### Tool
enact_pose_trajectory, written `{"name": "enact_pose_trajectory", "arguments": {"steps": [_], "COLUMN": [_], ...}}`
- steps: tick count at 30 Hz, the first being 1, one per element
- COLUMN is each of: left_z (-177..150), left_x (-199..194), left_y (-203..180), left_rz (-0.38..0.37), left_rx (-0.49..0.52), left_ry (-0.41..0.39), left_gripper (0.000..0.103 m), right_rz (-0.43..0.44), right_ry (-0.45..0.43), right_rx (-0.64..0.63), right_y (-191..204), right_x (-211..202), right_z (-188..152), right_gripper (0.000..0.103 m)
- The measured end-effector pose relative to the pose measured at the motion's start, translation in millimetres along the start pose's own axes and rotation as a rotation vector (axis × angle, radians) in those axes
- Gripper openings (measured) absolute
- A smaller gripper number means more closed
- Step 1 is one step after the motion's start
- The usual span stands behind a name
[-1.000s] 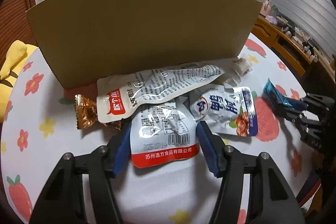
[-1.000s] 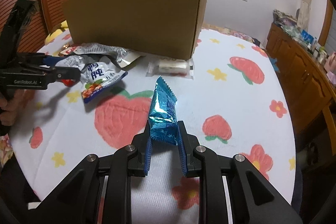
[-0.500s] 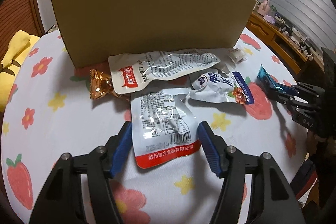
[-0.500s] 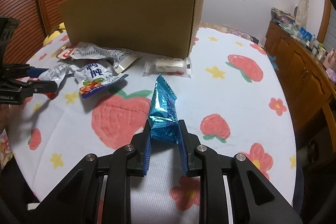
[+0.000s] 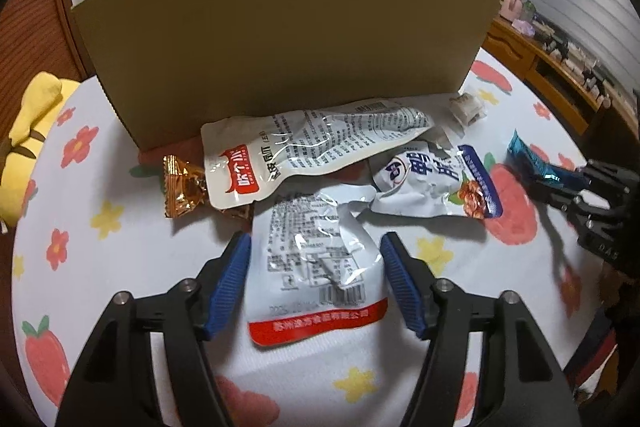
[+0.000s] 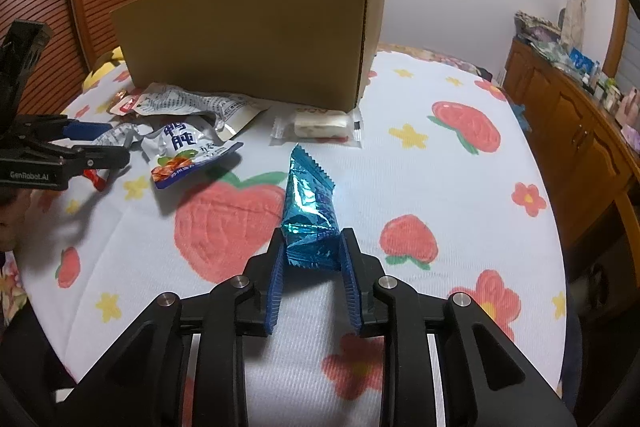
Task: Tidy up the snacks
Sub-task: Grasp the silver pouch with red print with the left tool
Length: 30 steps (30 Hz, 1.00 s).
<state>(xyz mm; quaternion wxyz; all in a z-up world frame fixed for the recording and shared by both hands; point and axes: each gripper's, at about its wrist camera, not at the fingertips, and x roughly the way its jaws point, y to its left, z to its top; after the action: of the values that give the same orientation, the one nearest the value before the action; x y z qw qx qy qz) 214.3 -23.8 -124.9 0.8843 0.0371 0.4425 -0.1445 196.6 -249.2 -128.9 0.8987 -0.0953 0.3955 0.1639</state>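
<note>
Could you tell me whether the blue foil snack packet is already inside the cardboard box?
No, the blue foil packet is between the pads of the right claw above the tablecloth, in front of the cardboard box.

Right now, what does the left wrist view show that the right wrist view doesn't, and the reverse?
Only the left wrist view: the crinkled gold foil candy wrapper beside the pile, and the white pouch with a red bottom band lying between the open left gripper's blue pads.

Only the right wrist view: the whole clear-wrapped white bar by the box corner, and the right gripper pinching the shiny blue foil packet, jaws just easing apart.

Both: the brown cardboard box, the white-and-blue pouch, the strawberry-print tablecloth.
</note>
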Motion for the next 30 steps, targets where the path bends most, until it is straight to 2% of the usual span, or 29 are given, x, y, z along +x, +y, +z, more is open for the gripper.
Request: {"name": "enact_pose_trajectory", "arguments": {"steps": [8, 17, 21, 30], "left_z": [-12, -28, -30, -30], "left_x": [-9, -39, -45, -56], "left_y": [6, -1, -3, -5], "left_rz": [-0.021, -0.033, -0.047, -0.044], "left_rx": [-0.009, -0.011, -0.019, -0.019], "left_ry": [-0.014, -0.081, -0.097, -0.132], "left_gripper": [0.062, 0.062, 0.062, 0.062], "right_rz": [-0.006, -0.006, -0.016, 0.001], "right_ry": [-0.001, -0.001, -0.006, -0.036], "right_rx": [-0.002, -0.002, -0.005, 0.031], "right_y": [1, 2, 2, -4], "right_x": [0, 0, -1, -5], "right_z": [0, 0, 0, -2], "right_gripper": [0.024, 0.024, 0.019, 0.017]}}
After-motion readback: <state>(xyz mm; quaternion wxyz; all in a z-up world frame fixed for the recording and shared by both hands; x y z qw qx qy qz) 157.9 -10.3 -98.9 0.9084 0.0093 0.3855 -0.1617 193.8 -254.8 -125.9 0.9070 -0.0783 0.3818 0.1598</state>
